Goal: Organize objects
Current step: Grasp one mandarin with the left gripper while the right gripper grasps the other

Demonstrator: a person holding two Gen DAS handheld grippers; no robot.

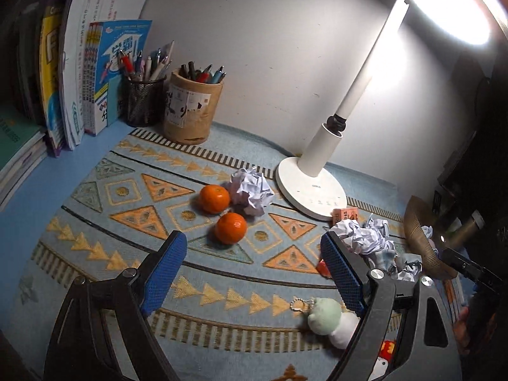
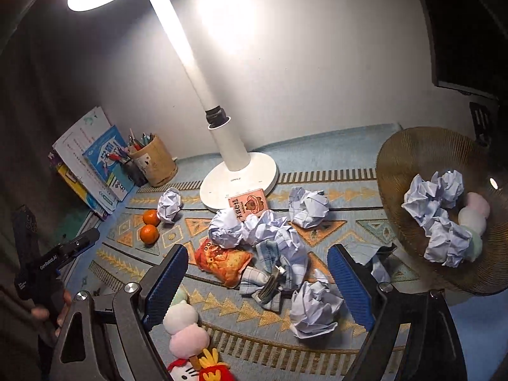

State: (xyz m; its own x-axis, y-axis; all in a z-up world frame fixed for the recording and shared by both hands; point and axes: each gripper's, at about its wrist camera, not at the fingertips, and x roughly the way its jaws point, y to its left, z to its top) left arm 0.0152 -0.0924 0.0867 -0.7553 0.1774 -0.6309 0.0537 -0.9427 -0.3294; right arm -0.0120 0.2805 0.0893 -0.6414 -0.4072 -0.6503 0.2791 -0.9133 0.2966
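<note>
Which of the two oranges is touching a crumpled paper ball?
The farther orange, the one closer to the pen holders. It sits right against the lone paper ball by the lamp base, while the nearer orange appears to sit just clear of it.

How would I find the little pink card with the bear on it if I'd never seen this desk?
Look for the white lamp base at the back of the patterned mat. The pink card leans on the front edge of that base, just behind a heap of crumpled paper balls. It is the only flat, pink thing there, with a brown cartoon bear and printed characters.
</note>
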